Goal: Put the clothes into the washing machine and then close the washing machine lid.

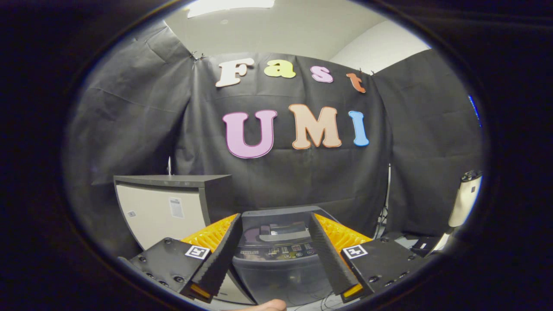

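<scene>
A small top-loading washing machine (276, 259) stands just ahead of my gripper (274, 218), seen between the two fingers. It has a grey top, a control panel across its front and a translucent body. Its lid (281, 233) seems to lie flat, with a pale handle bar on it and a purplish patch showing at its left side. The gripper is open, with a wide gap between the fingers and nothing held. I see no clothes.
A white cabinet (160, 211) with a dark top stands left of the machine, close to it. A white upright object (464, 201) and dark items with cables (421, 244) sit at the right. A person's fingertip (268, 306) shows below the fingers.
</scene>
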Tool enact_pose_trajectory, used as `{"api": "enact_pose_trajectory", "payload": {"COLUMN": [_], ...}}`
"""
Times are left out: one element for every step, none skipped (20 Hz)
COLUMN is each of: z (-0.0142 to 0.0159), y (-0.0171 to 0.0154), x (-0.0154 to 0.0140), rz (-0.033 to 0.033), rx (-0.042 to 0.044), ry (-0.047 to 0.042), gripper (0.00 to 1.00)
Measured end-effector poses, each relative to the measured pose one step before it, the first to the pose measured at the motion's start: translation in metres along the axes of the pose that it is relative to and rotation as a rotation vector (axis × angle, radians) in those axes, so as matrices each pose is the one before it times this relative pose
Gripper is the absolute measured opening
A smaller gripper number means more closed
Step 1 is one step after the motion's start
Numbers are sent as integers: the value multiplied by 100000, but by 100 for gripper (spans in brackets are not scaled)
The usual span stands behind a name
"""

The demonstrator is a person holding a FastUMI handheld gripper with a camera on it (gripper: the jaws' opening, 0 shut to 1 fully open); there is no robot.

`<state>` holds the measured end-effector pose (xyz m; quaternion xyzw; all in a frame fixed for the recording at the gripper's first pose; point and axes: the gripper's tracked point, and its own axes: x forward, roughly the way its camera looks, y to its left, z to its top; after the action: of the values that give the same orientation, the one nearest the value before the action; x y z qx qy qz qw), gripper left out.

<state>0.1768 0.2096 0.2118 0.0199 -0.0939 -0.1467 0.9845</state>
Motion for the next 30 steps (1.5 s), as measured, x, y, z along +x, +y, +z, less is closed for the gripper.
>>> {"api": "enact_pose_trajectory", "payload": {"z": [224, -20, 142, 55, 55, -30, 100, -9, -36, -156, 28, -68, 124, 166, 33, -37, 70, -107, -82, -156, -27, -39, -97, -150, -63, -196, -91, -114, 21, -41], "y": [-191, 11, -291, -349, -208, 192, -63, -115, -76, 30, -22, -82, -182, 103, 29, -64, -193, -51, -121, -169, -294, -161, -97, 11, -185, -117, -99, -34, 69, -32], "x": [-95, 148, -191, -102, -237, 55, -134, -92, -111, -59, -164, 168, -110, 64, -52, 141, -149, -2, -9, 94, -50, 131, -5, 138, 53, 213, -17, 24, -92, 261], "rz": [-162, 307, -215, -737, -403, 211, 36, -233, -206, 17, 159, -182, -271, 331, 293, -97, -213, 65, 103, -150, -498, -285, 159, 75, -28, 31, -200, 17, 156, 123], "rx": [89, -37, -110, 36, 416, 504, 409, 301, 134, 17, -144, -123, 122, 178, 58, -264, -421, -228, -107, -14, 123, 300, 244, 4, -240, -136, 64, 85, 72, 30], "ry": [-328, -37, -31, 20, -141, -396, -510, -141, 92, 305, 113, -131, -228, -225, 6, -62, -102, 65, 184, 12, -127, -74, 5, 133, 118, 440, 464, 332, -77, -204], "gripper": [96, 96, 96, 96, 96, 96, 96, 96, 96, 96, 96, 96, 96, 96, 96, 96, 96, 96, 96, 96, 96, 96, 96, 96, 96, 96, 96, 96, 96, 96]}}
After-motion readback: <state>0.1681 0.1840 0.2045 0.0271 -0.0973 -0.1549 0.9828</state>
